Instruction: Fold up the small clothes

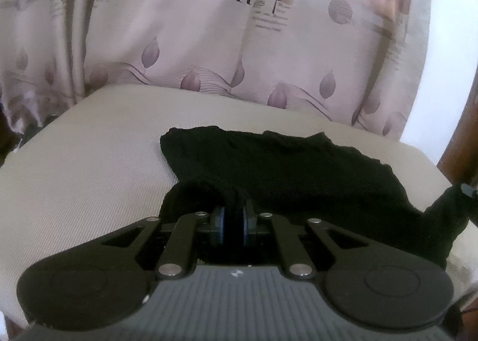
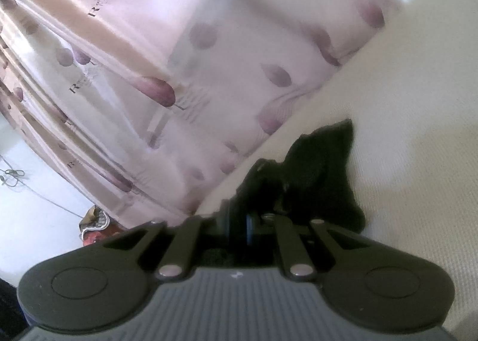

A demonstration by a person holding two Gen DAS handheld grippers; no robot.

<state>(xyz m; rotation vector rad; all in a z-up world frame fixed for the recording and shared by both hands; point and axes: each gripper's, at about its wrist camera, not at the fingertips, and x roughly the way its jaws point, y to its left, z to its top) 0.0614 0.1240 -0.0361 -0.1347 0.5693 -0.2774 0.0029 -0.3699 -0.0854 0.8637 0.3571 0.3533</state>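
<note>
A small black knitted garment (image 1: 286,173) is lying spread across the beige cushioned seat (image 1: 89,179), which serves as the landmark here, with most of its cloth resting on the seat's far half, close to the pink leaf-patterned curtain (image 1: 191,42) that is hanging just behind the seat's back edge. The left gripper (image 1: 234,221) is pinching the garment's near edge, its jaws drawn together on a rolled fold of the knit that is arching up off the seat. Toward the seat's right side, another corner of the garment is lifting away from the surface. In the right wrist view the right gripper (image 2: 239,221) is clamping that bunched black garment (image 2: 316,173), its jaws likewise closed on the cloth, while the seat (image 2: 403,161) is stretching away to the right of it and the curtain (image 2: 149,72) is draping at a tilt along the seat's left edge. A white wall (image 2: 35,206) is showing beyond the curtain.
</note>
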